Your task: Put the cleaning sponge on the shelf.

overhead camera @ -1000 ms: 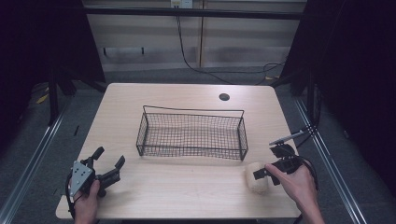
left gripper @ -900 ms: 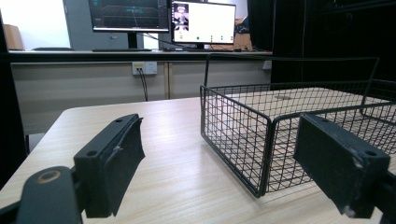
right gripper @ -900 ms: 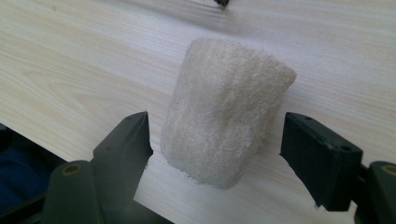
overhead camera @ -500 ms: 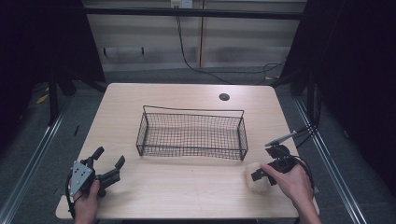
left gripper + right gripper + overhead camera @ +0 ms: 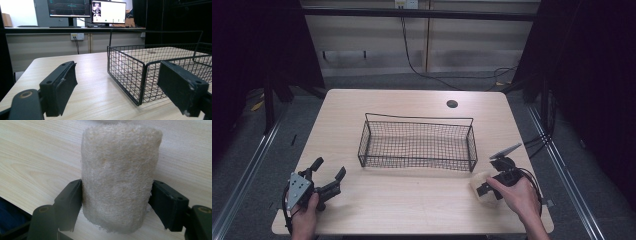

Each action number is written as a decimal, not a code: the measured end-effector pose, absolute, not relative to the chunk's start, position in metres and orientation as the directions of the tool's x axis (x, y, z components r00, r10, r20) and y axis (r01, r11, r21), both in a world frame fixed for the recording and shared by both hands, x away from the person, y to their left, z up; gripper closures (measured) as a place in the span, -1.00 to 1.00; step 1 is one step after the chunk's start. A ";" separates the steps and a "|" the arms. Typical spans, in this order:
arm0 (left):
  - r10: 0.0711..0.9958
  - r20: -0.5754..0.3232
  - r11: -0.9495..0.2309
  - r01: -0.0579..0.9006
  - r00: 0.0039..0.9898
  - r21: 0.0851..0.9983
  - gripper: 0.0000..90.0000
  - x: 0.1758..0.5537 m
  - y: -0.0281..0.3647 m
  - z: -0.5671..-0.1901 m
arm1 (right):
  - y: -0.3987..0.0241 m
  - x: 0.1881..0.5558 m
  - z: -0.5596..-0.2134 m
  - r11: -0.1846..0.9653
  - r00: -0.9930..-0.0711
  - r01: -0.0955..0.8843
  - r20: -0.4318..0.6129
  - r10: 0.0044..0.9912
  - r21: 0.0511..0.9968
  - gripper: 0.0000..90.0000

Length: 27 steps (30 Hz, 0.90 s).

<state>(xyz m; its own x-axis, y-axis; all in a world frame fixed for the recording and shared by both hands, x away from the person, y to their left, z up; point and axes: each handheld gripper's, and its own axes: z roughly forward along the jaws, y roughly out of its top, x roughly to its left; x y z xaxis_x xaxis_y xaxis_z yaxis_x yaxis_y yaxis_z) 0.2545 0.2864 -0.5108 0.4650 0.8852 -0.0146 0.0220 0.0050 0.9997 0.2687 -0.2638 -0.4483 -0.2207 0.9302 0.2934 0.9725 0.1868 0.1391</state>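
Note:
A beige fibrous roll (image 5: 120, 165) lies on the wooden table (image 5: 412, 205) near its front right corner. My right gripper (image 5: 117, 192) is shut on the roll, one black jaw pressed against each side. In the high view the roll (image 5: 476, 181) sits just in front of the right end of a black wire basket (image 5: 417, 145), with the right gripper (image 5: 484, 186) and a hand over it. My left gripper (image 5: 330, 167) rests open near the table's front left corner. In the left gripper view, the left gripper (image 5: 117, 66) has nothing between its jaws and faces the basket's (image 5: 127, 67) near corner.
The basket holds nothing and stands mid-table. A small dark round hole (image 5: 452, 104) is set in the tabletop behind it. Past the table's far edge are a wall panel, cables and monitors (image 5: 108, 11). Bare wood lies between the two grippers.
The right hand has shifted slightly left, bringing its gripper's jaws onto the beige roll. The left gripper and the basket have not moved.

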 end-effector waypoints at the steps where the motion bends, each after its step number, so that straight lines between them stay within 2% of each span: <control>1: 0.885 -0.015 0.005 0.022 0.465 1.000 -0.66 0.254 0.286 -0.511 | -0.264 0.269 -0.448 0.187 -0.220 0.973 0.296 0.929 0.137 -0.37; 27: 0.885 -0.014 0.005 0.021 0.466 1.000 -0.66 0.255 0.287 -0.511 | -0.260 0.267 -0.442 0.230 -0.256 0.965 0.283 0.924 0.123 -0.36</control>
